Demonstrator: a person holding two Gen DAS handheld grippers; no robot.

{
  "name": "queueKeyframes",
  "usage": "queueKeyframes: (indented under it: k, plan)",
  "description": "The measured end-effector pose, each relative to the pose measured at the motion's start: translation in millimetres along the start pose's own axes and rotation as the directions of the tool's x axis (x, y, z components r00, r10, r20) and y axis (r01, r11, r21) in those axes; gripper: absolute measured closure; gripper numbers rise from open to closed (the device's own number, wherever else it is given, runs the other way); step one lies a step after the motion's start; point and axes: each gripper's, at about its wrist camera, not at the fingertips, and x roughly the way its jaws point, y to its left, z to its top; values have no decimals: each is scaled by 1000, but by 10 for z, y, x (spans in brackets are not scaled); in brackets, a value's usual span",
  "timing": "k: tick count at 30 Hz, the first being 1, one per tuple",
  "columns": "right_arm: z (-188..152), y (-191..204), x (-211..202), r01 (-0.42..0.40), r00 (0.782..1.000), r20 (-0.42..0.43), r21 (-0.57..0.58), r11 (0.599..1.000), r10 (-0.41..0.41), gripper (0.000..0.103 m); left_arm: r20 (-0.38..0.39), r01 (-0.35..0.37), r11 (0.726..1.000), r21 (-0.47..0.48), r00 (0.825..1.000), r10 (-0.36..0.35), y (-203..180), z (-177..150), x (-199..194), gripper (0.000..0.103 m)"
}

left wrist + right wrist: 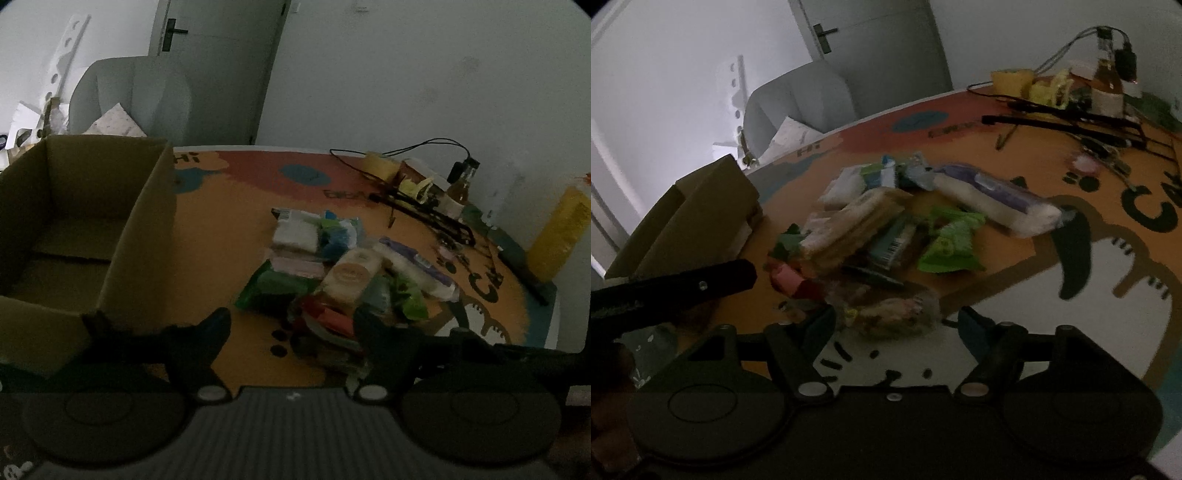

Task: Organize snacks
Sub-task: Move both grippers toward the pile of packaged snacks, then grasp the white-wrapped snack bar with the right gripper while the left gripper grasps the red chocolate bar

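Both sets of jaws stand spread and empty. Left gripper [291, 325] hovers before the snack pile [343, 266] at frame centre; right gripper [897, 321] flanks a clear bag [894, 314]; cardboard box [85, 221] sits at left.

We count 1 cardboard box [92, 221], 1 messy pile of snack packets [332, 273] (too jumbled and blurry for an exact number), 1 yellow bottle [557, 236], 1 small amber bottle [1108, 86], and 2 grippers, left [291, 325] plus right [897, 325].
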Motion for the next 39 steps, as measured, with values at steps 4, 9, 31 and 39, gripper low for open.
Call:
queueKeyframes:
  k: [4,9,31,39]
  plan:
    - [-6,36,73,29,1000,2,-35,999,-29,27,-12,-4,1000,1,1000,4,-1,10,34,32]
    - [-24,3,50,66,998,24,-56,996,-65,45,-28,2,1000,-3,1000,-2,-18,23,93,32]
    - [-68,-316,-108,133,990,50,-8,991,-132,47,-64,45,997,56,997,-41,-303,-84,364,24]
    - [-87,-305,-114,143,988,52,-12,990,-142,40,-50,29,996,88,998,-25,-359,-124,443,24]
